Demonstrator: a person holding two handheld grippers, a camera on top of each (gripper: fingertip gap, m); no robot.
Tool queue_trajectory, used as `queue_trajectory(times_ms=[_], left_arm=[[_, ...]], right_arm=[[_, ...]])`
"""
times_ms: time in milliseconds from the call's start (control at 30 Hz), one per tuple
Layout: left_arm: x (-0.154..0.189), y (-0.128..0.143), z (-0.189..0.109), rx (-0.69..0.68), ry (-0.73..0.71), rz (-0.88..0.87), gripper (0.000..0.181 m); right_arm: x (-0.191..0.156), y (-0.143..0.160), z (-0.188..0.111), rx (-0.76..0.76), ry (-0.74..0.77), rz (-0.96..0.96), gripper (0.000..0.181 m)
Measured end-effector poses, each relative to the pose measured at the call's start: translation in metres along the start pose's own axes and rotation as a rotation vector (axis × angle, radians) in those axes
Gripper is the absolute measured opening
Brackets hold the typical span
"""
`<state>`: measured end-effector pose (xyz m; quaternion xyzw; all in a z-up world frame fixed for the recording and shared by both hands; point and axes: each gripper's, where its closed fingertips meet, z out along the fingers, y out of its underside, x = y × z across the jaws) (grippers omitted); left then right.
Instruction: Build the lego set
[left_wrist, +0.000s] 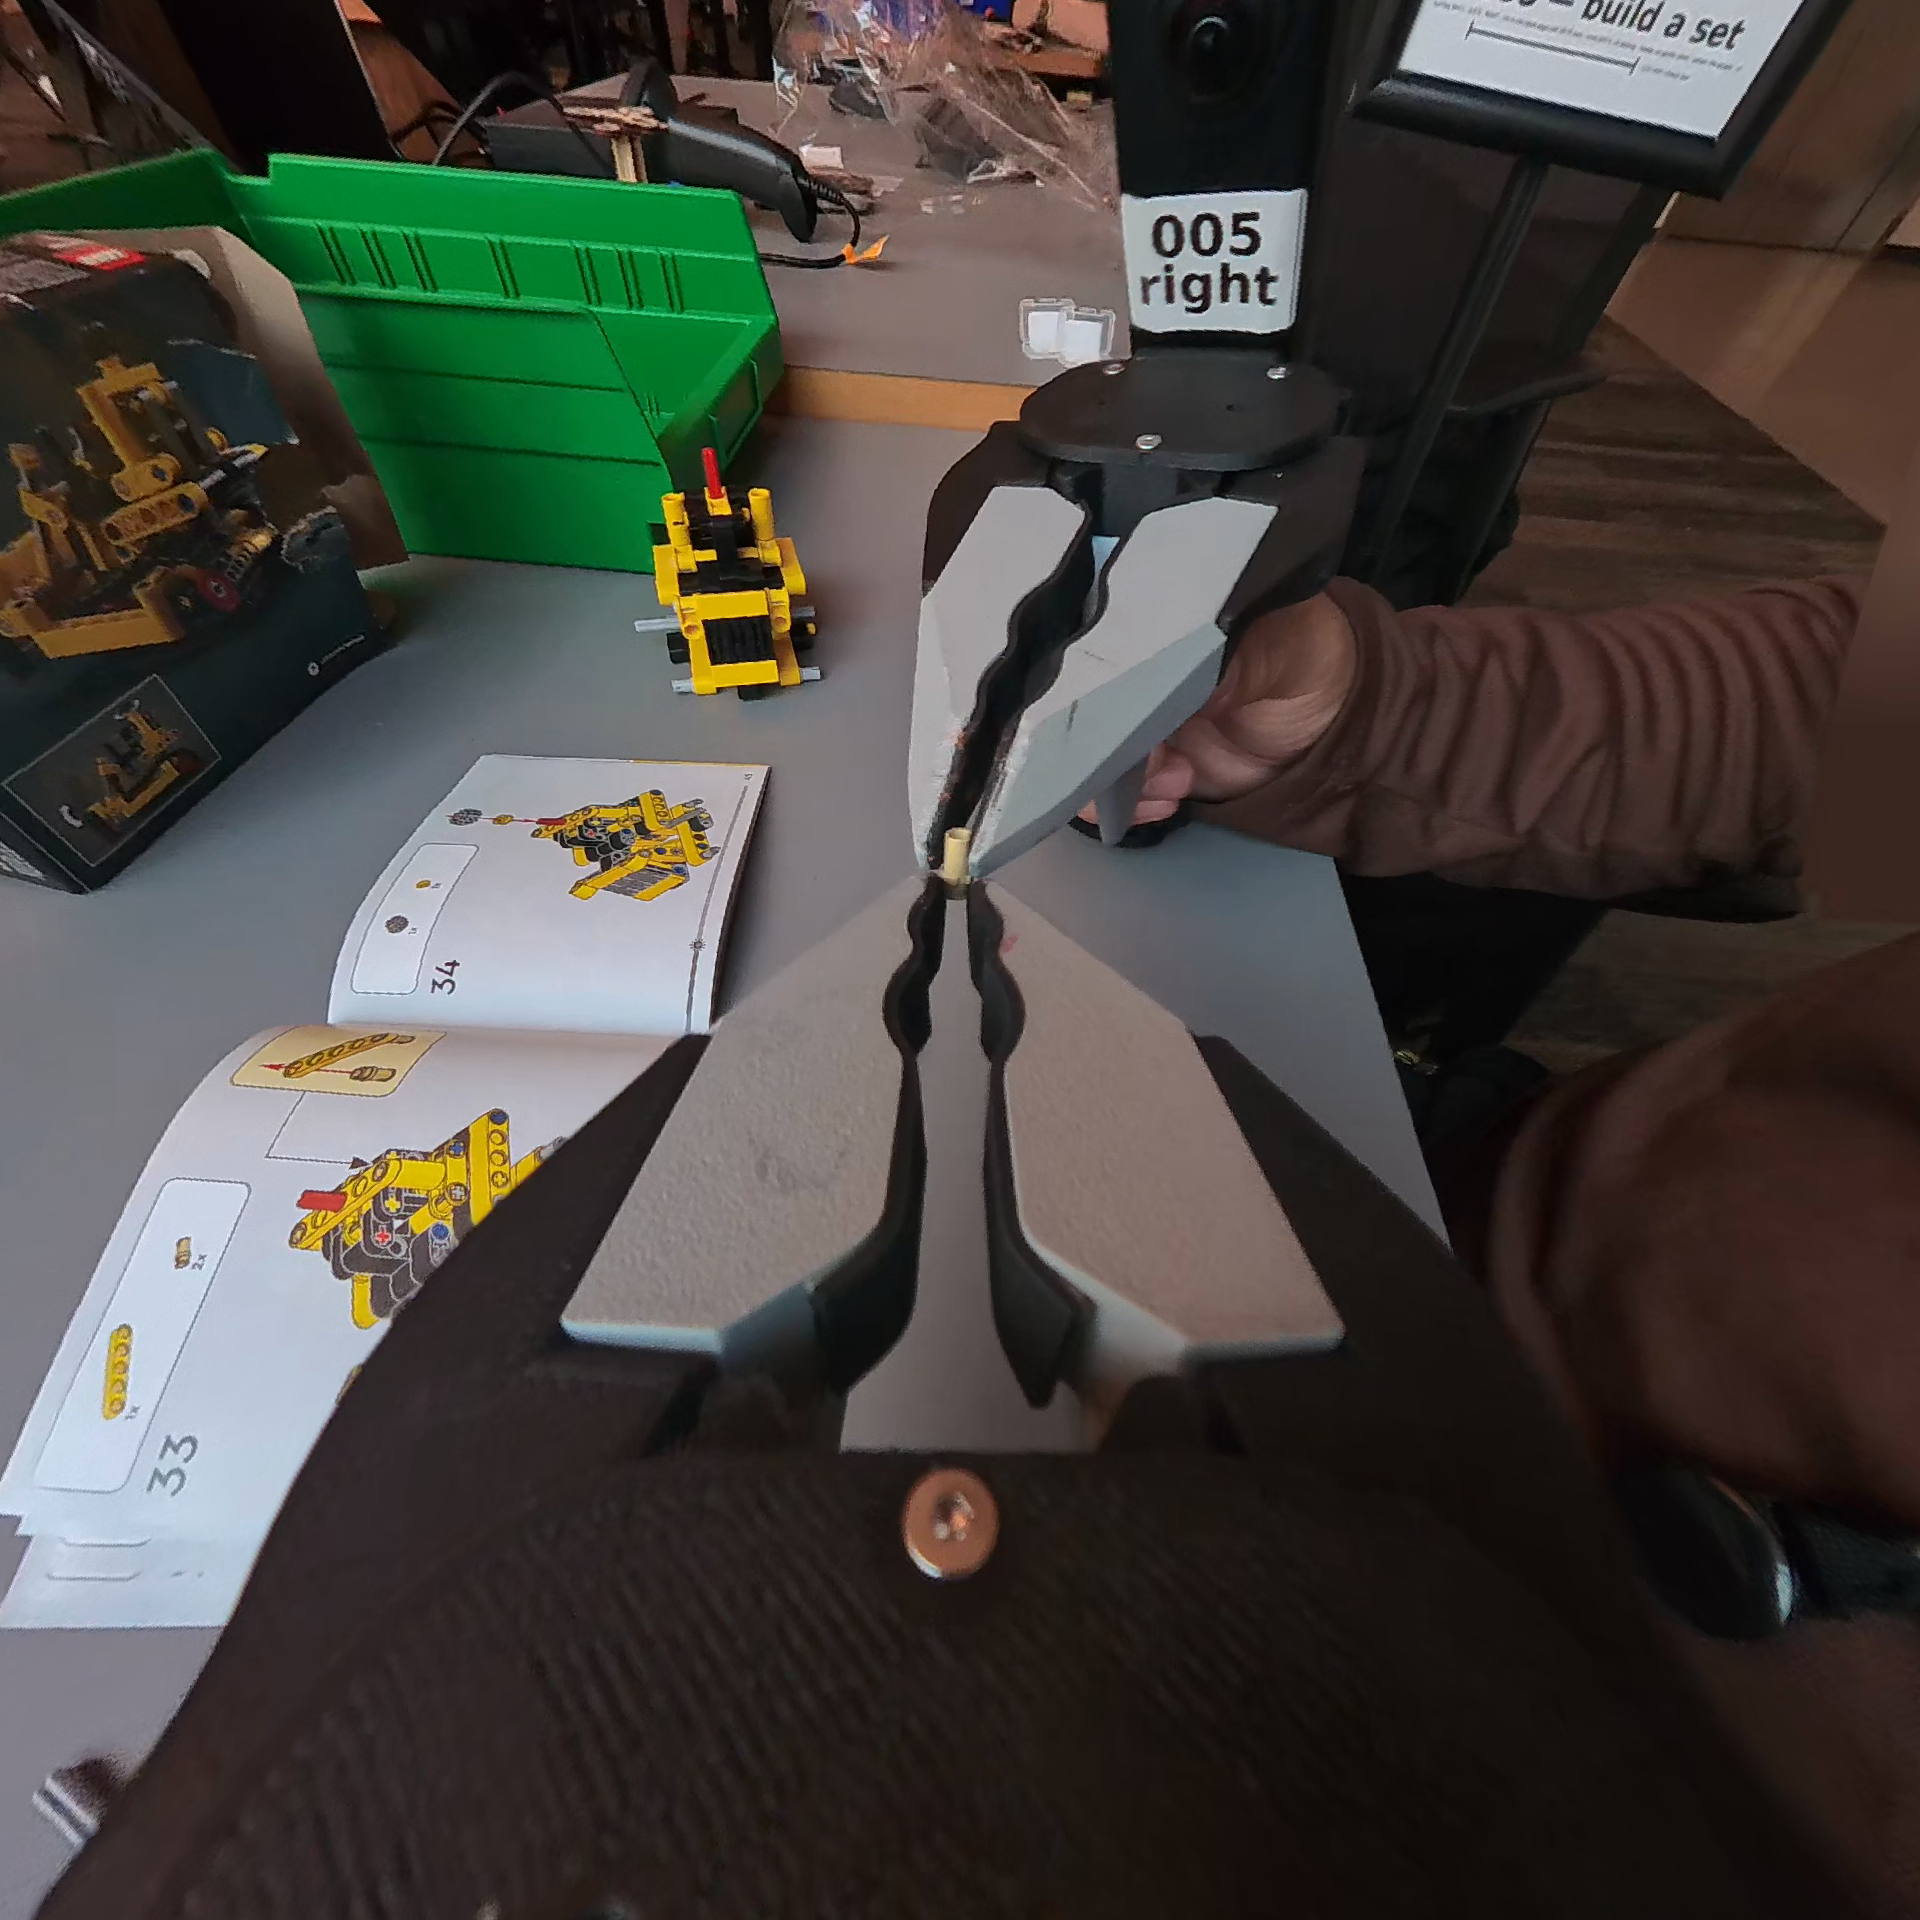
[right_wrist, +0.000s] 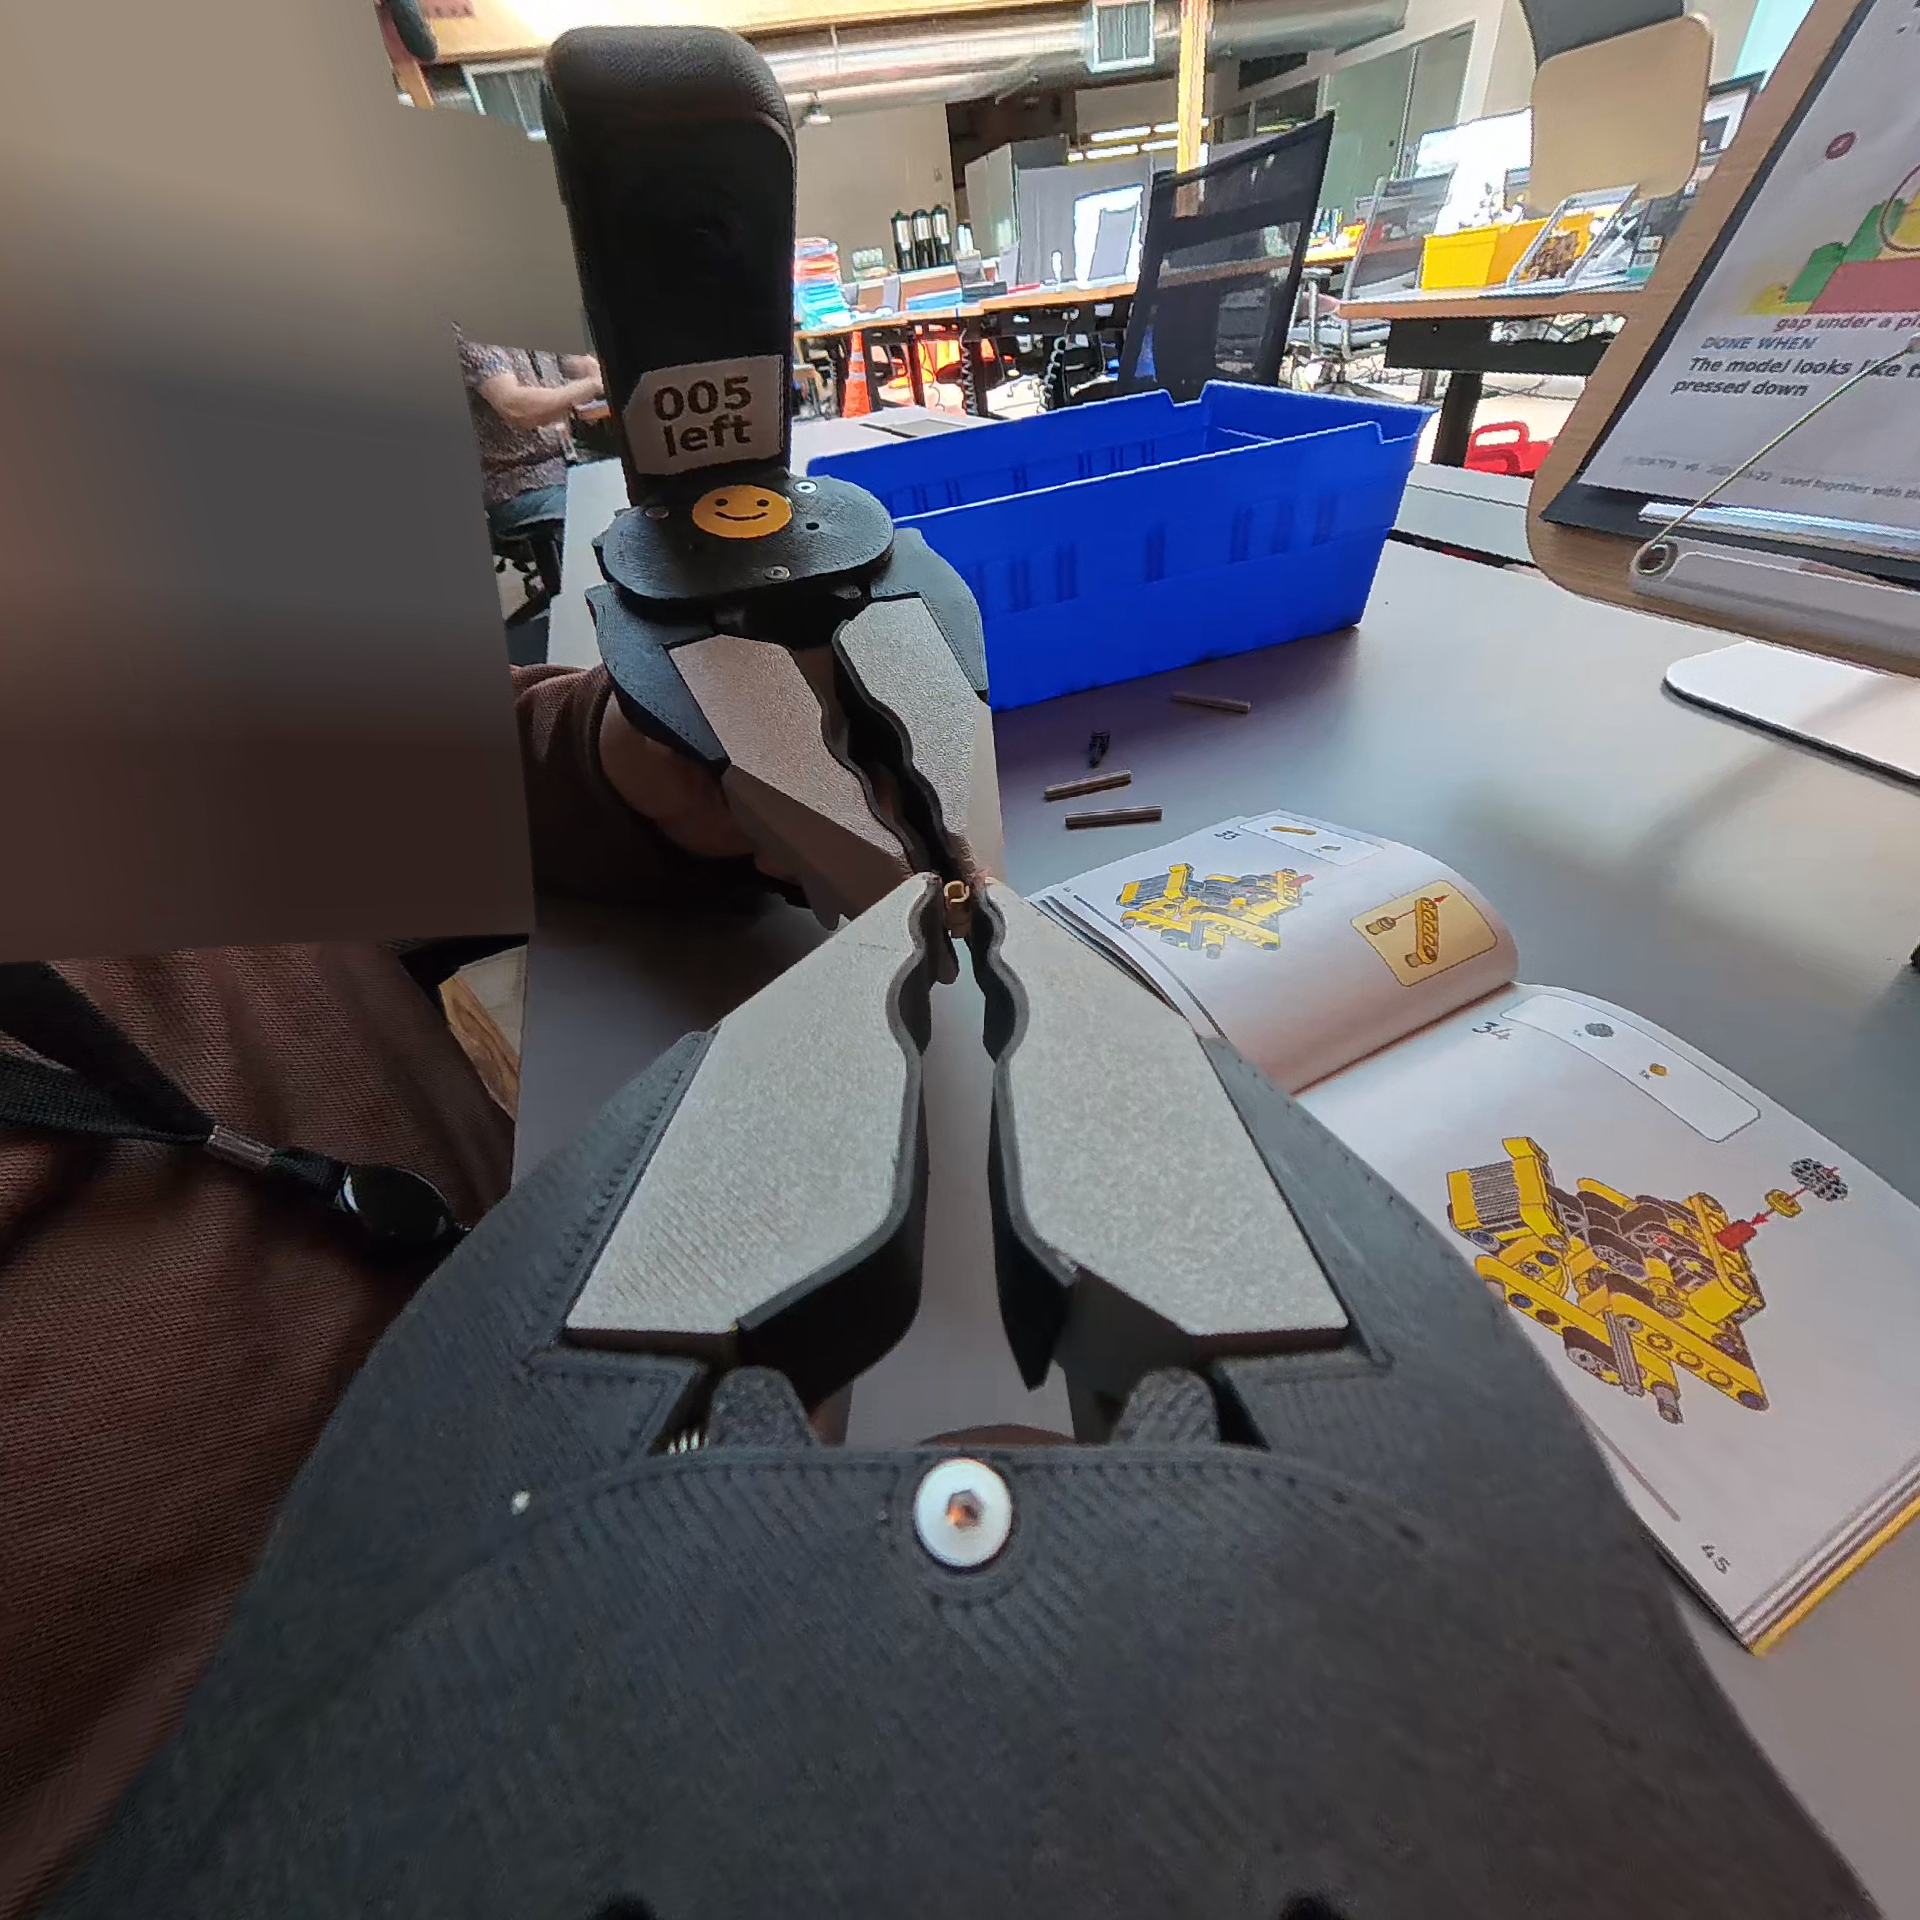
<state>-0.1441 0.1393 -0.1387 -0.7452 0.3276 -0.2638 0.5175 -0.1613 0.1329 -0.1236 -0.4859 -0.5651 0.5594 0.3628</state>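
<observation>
A small tan peg (left_wrist: 955, 858) is pinched where my two grippers meet tip to tip above the grey table. My left gripper (left_wrist: 951, 896) comes up from below in its own view and is closed on the peg's lower end. My right gripper (left_wrist: 961, 844) comes down from above and is closed on its upper end. In the right wrist view my right gripper (right_wrist: 964, 914) and left gripper (right_wrist: 948, 871) meet at the same peg (right_wrist: 956, 900). The part-built yellow and black model (left_wrist: 732, 601) stands on the table beyond, untouched.
An open instruction booklet (left_wrist: 551, 883) lies on the table (left_wrist: 1174, 935); it also shows in the right wrist view (right_wrist: 1455, 1091). A green bin (left_wrist: 540, 343) and the set's box (left_wrist: 156, 520) stand at left. A blue bin (right_wrist: 1143, 540), loose brown axles (right_wrist: 1089, 785) and a sign stand (right_wrist: 1766, 582) lie beyond.
</observation>
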Motion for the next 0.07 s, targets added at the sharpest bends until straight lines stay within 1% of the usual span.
queue_trajectory(times_ms=[33,67], left_arm=[[-0.0005,0.0006,0.0002,-0.002,0.000,-0.006,0.001],[-0.0012,0.0014,0.0006,-0.005,0.000,-0.014,0.001]], right_arm=[[0.0007,0.0006,0.0005,-0.006,0.007,-0.005,0.001],[0.0015,0.0014,0.0009,-0.013,0.015,-0.009,0.001]])
